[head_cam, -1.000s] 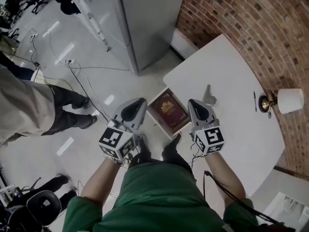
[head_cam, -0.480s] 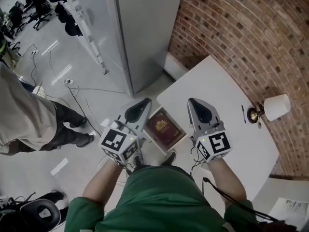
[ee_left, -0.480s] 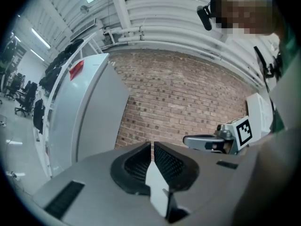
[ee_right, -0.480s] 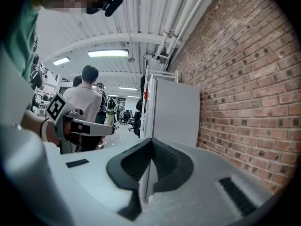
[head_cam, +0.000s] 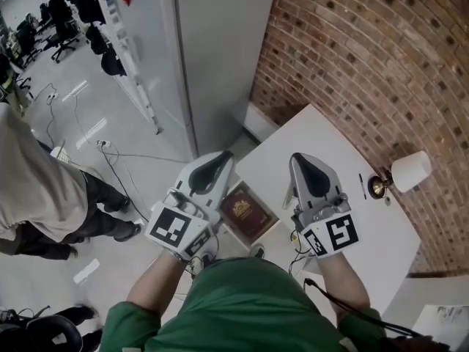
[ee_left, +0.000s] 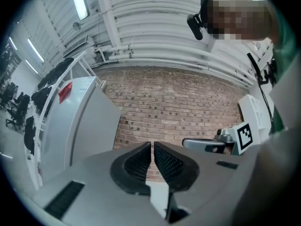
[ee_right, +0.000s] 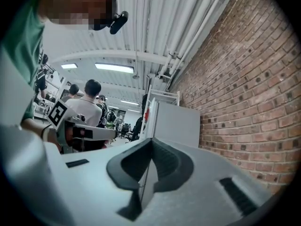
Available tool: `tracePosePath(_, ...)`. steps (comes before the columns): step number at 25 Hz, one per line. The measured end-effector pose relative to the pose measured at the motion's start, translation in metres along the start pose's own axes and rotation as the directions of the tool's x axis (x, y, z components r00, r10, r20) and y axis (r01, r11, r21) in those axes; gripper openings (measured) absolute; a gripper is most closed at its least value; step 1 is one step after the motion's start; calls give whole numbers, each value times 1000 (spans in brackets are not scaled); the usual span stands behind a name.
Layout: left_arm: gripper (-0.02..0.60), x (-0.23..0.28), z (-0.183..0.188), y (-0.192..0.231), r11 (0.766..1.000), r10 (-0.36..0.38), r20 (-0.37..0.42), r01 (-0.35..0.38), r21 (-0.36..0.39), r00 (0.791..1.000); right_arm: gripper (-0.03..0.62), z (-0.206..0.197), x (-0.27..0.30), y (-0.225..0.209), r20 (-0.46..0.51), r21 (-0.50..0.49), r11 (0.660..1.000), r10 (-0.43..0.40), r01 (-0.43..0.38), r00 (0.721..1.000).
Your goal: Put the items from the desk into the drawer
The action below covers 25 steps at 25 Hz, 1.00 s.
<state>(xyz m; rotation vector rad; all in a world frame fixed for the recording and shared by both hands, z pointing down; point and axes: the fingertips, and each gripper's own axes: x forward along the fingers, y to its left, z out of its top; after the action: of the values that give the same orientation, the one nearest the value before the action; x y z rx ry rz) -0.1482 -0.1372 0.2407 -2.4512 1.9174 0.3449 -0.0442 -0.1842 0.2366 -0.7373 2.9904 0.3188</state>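
Both tools are up in front of us, side by side. The left gripper (head_cam: pixel 217 164) has its jaws pressed together with only a hairline of brick showing between the pads, and nothing in them. The right gripper (head_cam: pixel 303 166) is clamped tight and empty too. Down between them we see the dark red book (head_cam: pixel 245 210), lying flat in what looks like the open drawer (head_cam: pixel 270 227) at the near corner of the white desk (head_cam: pixel 344 152). On the desktop, a small lamp (head_cam: pixel 409 171) stands at the far edge against the brick wall (head_cam: pixel 366 64), with a pen (head_cam: pixel 362 185) just beside it. A grey cabinet (head_cam: pixel 212 50) rises behind. Cables (head_cam: pixel 110 152) trail over the pale floor (head_cam: pixel 132 116), and a person (head_cam: pixel 37 196) stands at our left.
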Motion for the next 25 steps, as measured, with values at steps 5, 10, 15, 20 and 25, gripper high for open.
tracePosePath(5, 15, 4, 8, -9, 999, -22, 3, 21, 35, 1000, 3, 10, -5, -5, 9, 5, 1000, -20, 20, 1000)
tracePosePath(10, 17, 9, 0, -8, 999, -31, -16, 31, 21, 999, 3, 10, -9, -10, 29, 48, 998, -44, 42, 999)
tracePosePath(15, 15, 12, 1, -8, 999, -50, 16, 50, 9, 999, 2, 8, -13, -15, 16, 29, 997, -66, 66, 998)
tracePosePath(20, 17, 14, -6, -4, 999, -42, -26, 42, 0, 999, 2, 8, -12, -17, 9, 30, 997, -78, 78, 997)
tracePosePath(25, 15, 15, -10, -2, 999, -39, -41, 39, -6, 998, 2, 5, -13, -20, 3, 41, 995, -88, 88, 996)
